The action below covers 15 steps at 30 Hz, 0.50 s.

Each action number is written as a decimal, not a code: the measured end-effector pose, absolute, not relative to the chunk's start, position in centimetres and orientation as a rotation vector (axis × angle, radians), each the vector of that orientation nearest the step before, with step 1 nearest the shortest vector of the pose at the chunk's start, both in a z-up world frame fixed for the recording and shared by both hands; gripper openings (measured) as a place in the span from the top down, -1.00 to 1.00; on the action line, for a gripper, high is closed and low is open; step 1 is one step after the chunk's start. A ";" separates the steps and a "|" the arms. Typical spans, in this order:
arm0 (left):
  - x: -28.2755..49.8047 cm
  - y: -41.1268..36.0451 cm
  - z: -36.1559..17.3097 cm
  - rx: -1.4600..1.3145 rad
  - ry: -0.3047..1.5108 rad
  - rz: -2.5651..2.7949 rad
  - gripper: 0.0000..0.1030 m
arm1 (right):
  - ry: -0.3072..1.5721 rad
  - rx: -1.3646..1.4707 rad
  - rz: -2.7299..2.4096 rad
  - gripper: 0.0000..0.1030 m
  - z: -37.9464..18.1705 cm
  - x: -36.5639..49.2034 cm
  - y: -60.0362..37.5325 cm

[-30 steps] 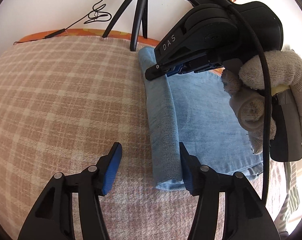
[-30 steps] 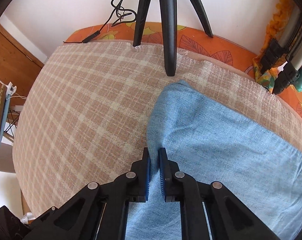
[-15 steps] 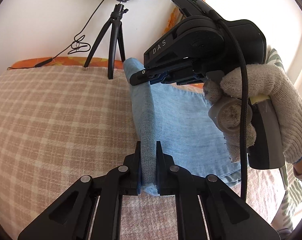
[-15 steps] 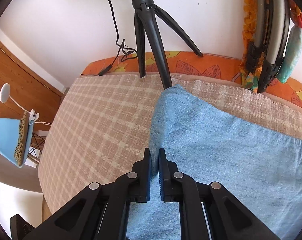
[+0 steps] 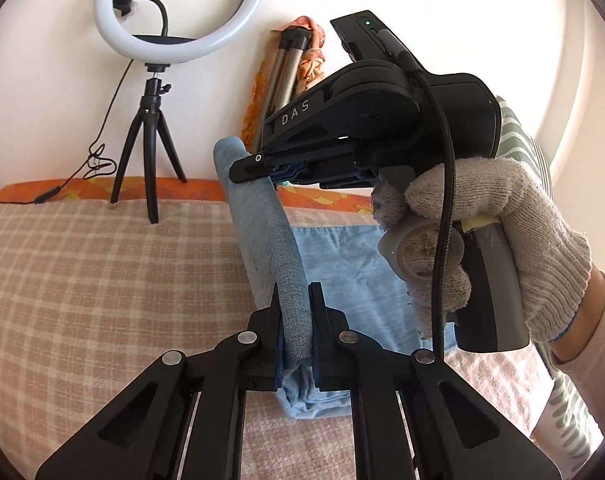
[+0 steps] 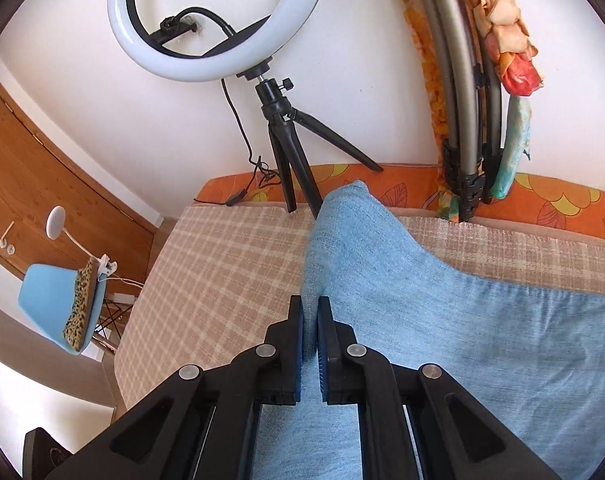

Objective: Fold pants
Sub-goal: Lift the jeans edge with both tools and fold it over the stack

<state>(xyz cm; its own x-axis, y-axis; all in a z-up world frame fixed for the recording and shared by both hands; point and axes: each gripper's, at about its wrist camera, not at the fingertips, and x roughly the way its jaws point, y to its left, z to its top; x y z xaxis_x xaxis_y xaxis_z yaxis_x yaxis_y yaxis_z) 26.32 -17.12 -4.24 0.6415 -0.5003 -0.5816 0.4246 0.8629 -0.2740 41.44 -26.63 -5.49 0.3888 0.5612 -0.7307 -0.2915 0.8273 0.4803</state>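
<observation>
Left wrist view: left claw [image 5: 294, 320] clamped on the pants' [image 5: 342, 256] folded edge, near end, lifted off the checked bed cover [image 5: 102, 280]. Right wrist view: right claw [image 6: 310, 328] clamped on the far end — soft, floppy denim, so grip the corners.

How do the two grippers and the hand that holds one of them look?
Both grippers, left gripper and right gripper, have black linkage fingers with silver rivets and blue pads. The right one's black body reads "DAS", with a braided black cable. A knitted grey-white glove covers the hand; the sleeve is pale pink.
</observation>
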 end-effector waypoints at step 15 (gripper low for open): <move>26.1 -29.6 -2.4 -0.108 0.677 -0.716 0.85 | 0.955 0.319 0.401 0.93 -2.3 39.2 -41.1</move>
<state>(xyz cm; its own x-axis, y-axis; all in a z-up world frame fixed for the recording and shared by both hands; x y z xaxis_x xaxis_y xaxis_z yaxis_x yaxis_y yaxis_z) 26.11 -29.64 -2.41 0.5531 -0.6379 -0.5358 0.5709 0.7587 -0.3140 39.19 -41.07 -2.32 0.5143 0.4650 -0.7206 -0.1888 0.8810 0.4338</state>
